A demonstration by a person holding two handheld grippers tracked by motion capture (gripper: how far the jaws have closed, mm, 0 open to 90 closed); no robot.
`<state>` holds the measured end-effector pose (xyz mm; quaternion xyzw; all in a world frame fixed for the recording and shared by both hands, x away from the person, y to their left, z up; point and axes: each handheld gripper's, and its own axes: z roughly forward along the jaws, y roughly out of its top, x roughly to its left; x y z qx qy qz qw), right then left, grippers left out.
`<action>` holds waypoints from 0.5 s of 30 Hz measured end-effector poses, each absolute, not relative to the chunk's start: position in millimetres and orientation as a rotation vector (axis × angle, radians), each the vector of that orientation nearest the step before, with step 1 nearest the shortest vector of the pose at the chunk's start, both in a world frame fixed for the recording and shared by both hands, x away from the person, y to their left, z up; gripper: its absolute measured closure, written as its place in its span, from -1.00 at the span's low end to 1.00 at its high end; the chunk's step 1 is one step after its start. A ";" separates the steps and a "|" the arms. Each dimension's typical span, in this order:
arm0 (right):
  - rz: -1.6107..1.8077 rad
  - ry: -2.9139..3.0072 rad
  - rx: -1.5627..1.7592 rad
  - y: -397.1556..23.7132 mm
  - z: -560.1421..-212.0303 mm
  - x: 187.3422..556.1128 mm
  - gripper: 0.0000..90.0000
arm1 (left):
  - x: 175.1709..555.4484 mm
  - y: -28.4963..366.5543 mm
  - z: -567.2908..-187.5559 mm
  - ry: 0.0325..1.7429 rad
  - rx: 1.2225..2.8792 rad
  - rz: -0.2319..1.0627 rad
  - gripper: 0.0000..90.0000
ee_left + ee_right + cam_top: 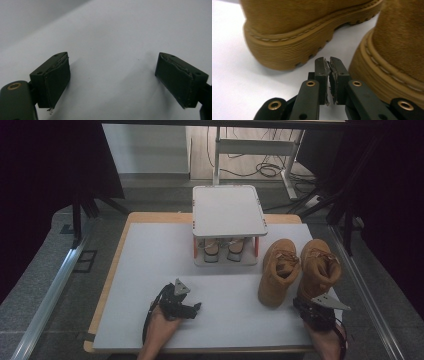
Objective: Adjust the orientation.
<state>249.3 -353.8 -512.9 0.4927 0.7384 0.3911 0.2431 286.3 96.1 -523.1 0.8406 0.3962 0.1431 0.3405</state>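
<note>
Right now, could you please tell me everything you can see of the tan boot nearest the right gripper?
The right-hand boot is a tan ankle boot, suede-like, with pale stitching along the welt and a ribbed, lugged sole of the same colour. It stands upright on the white table with its heel toward the person, close beside its twin. The right gripper, jaws shut on nothing, sits just behind its heel, not touching it.

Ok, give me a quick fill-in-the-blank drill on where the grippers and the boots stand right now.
1. The right gripper has its jaws ____, with nothing between them.
2. The left gripper has its jaws ____ over the bare white board.
3. The two tan boots stand to the ____ of the small white rack in the high view.
4. On the rack's lower shelf sits a pair of ____.

Missing words: shut; open; right; shoes
</note>
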 end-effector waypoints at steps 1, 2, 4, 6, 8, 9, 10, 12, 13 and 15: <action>1.063 2.020 1.359 -354.3 -513.4 251.3 0.93 | 286.3 96.1 -523.1 1.031 2.187 0.372 -0.72; 1.056 2.022 1.365 -354.3 -513.7 253.2 0.94 | 286.3 96.1 -523.2 1.031 2.187 0.373 -0.72; 1.061 2.010 1.357 -353.6 -513.3 255.8 0.96 | 286.3 96.0 -523.1 1.031 2.187 0.373 -0.72; 1.042 2.000 1.358 -352.1 -513.5 259.7 0.99 | 286.3 96.0 -523.3 1.030 2.185 0.373 -0.72; 1.024 1.990 1.367 -351.6 -513.7 262.7 1.00 | 286.3 96.0 -523.3 1.030 2.185 0.373 -0.72; 1.013 1.982 1.368 -351.6 -513.6 263.8 1.00 | 286.3 96.0 -523.3 1.030 2.185 0.373 -0.72; 1.016 1.981 1.368 -351.8 -513.6 264.5 1.00 | 286.3 96.0 -523.3 1.030 2.185 0.373 -0.72; 1.012 1.979 1.368 -351.4 -513.7 264.3 1.00 | 286.2 96.0 -523.3 1.030 2.185 0.373 -0.72; 1.009 1.975 1.365 -351.2 -513.8 263.9 1.00 | 286.2 96.0 -523.3 1.030 2.185 0.373 -0.72; 1.008 1.974 1.367 -351.5 -513.7 263.6 1.00 | 286.1 96.0 -523.3 1.031 2.184 0.374 -0.72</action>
